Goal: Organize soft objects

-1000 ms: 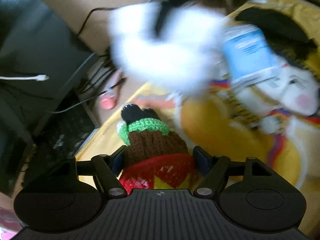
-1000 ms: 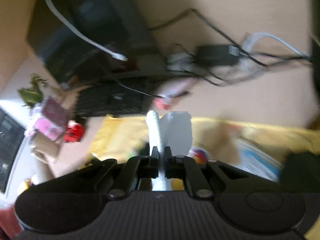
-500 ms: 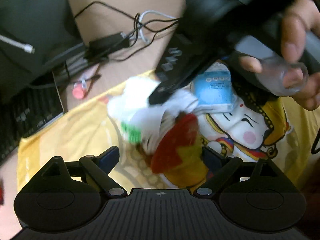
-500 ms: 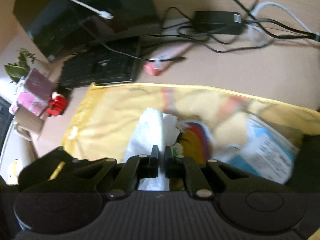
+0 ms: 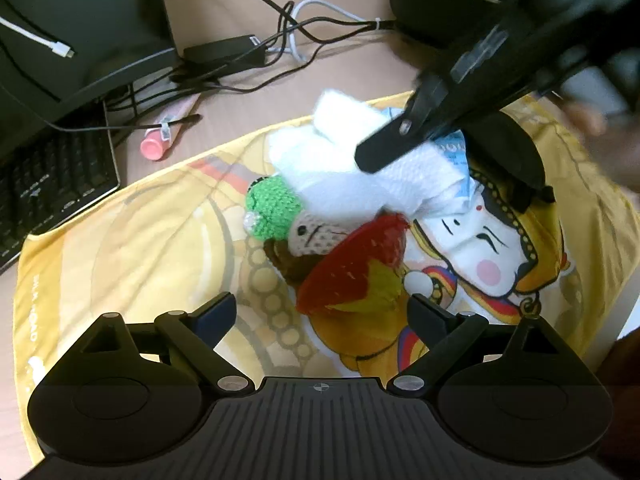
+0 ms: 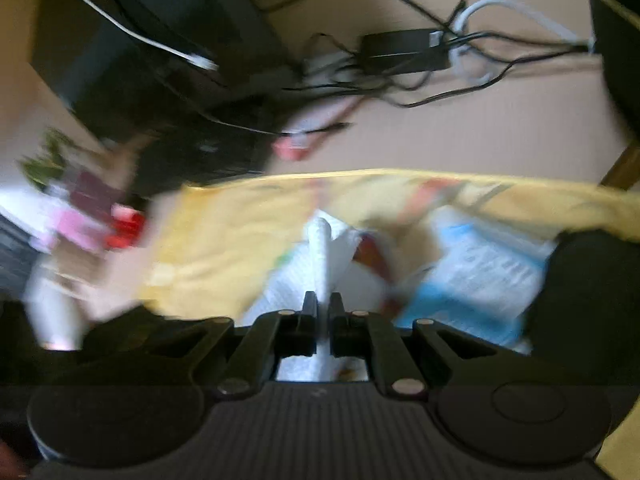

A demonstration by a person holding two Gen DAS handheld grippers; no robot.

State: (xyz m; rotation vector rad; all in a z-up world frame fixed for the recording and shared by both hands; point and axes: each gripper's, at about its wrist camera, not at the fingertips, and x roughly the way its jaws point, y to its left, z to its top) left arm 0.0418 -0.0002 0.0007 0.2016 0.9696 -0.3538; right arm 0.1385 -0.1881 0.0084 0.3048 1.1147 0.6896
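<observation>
In the left wrist view, a black keyboard [image 5: 48, 184] lies at the left edge of the wooden desk [image 5: 352, 68], with a pink tube [image 5: 168, 132] just right of it and a black power adapter [image 5: 224, 50] among tangled cables [image 5: 296, 24] above. A yellow printed cloth [image 5: 132, 248] with a cartoon figure covers the middle and lower frame. At the bottom the left gripper [image 5: 322, 316] hangs over the cloth with its fingers wide apart and nothing between them. Just above it, near the centre, a crocheted doll with a green cap [image 5: 288, 220] lies on its side on the cloth, and a red and yellow soft piece [image 5: 356, 272] touches its lower right side. Above the doll a folded white paper towel [image 5: 360, 168] rests partly over it. Further right the right gripper [image 5: 384, 148] reaches down from the upper right onto the towel, beside a blue and white packet [image 5: 456, 152] and a black hat-shaped patch [image 5: 504, 152].

The right wrist view is blurred. Its centre shows the right gripper [image 6: 323, 312] with its fingers pressed together on the white paper towel [image 6: 324, 248], the yellow cloth [image 6: 224, 232] behind, and the blue packet [image 6: 480, 276] at lower right.
</observation>
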